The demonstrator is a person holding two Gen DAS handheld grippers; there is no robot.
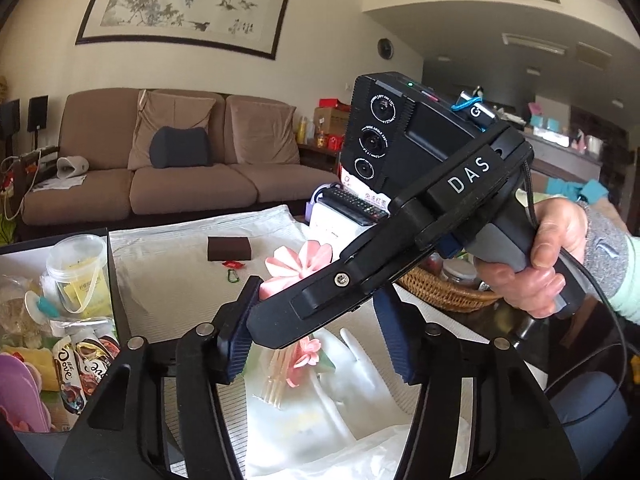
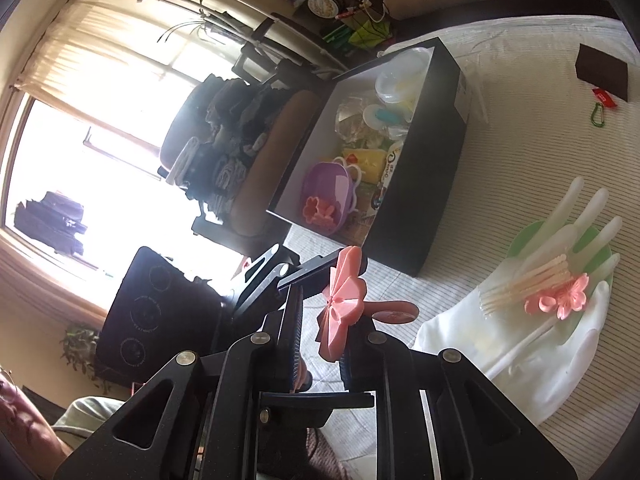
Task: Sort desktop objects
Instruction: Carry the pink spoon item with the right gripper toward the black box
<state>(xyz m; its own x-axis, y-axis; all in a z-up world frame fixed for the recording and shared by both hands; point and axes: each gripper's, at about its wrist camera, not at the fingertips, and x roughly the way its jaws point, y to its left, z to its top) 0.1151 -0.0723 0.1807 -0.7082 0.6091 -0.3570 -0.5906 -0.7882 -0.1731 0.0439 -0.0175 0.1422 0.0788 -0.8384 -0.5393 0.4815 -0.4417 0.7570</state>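
Note:
My right gripper (image 2: 324,320) is shut on a pink flower-shaped clip (image 2: 342,306), held above the striped cloth; the clip also shows in the left wrist view (image 1: 298,266) at the tip of the right gripper's finger. My left gripper (image 1: 316,346) is open and empty, and the right gripper's black finger passes between its pads. Below lie a white rubber glove (image 2: 532,332) on a green plate (image 2: 524,236), with wooden sticks (image 2: 528,280) and a second pink flower (image 2: 564,296). A black box (image 2: 424,184) holds sorted items.
A brown sponge block (image 1: 229,248), a red tag and a green carabiner (image 1: 233,276) lie on the cloth. A wicker basket (image 1: 440,288) stands at the right. The box holds a plastic cup (image 1: 76,272), chocolate packets (image 1: 80,364) and a purple bowl (image 2: 326,196).

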